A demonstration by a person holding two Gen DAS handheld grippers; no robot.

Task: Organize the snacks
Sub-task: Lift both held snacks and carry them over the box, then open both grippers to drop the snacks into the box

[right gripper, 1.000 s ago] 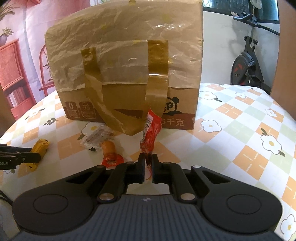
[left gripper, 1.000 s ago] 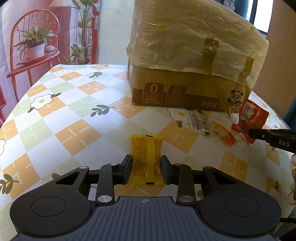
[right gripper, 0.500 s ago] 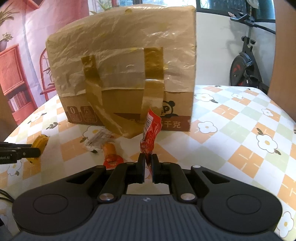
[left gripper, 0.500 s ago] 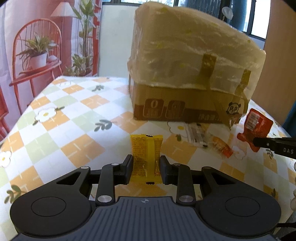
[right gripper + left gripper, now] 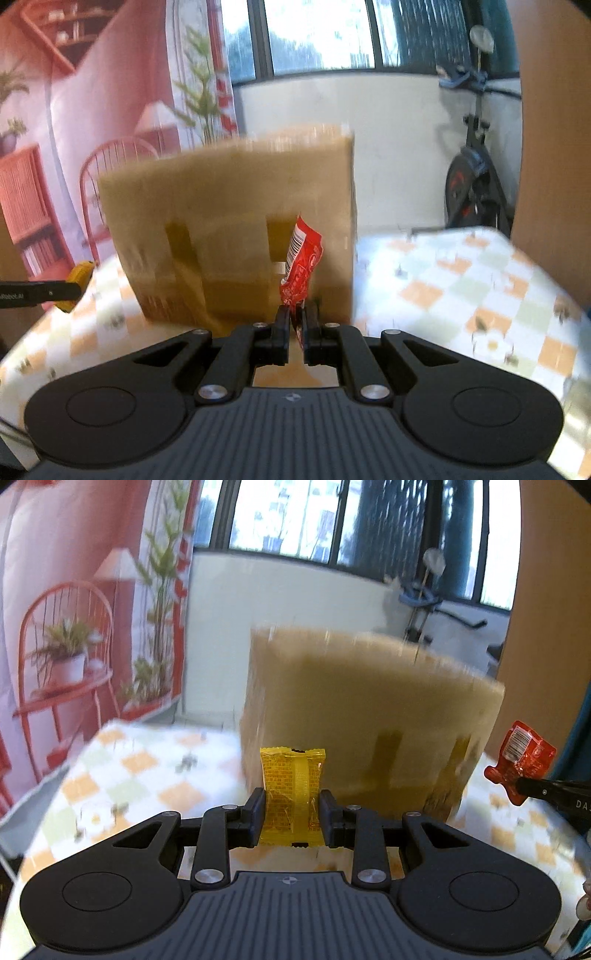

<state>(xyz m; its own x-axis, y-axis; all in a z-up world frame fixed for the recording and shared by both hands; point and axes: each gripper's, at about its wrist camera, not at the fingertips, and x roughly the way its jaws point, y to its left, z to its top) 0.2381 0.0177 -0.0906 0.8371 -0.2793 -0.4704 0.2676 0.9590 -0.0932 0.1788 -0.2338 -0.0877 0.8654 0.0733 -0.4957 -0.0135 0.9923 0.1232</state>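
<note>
Left gripper [image 5: 292, 814] clamped on one yellow packet [image 5: 291, 794], right gripper [image 5: 296, 328] on one red packet [image 5: 302, 266], before one box [image 5: 365, 720].

Yellow packet [image 5: 291, 794], red packet [image 5: 301, 264], checked tablecloth [image 5: 461, 280]

**A:** ok quick count, what's on show?

**B:** two snack packs: one yellow packet [image 5: 293, 797] and one red packet [image 5: 302, 266]. One big cardboard box [image 5: 365, 716] wrapped in plastic, on one checked tablecloth [image 5: 461, 280].

**A:** grippers?

**B:** two, the left gripper [image 5: 292, 818] and the right gripper [image 5: 296, 332]. Plus one exercise bike [image 5: 474, 177] in the back.
</note>
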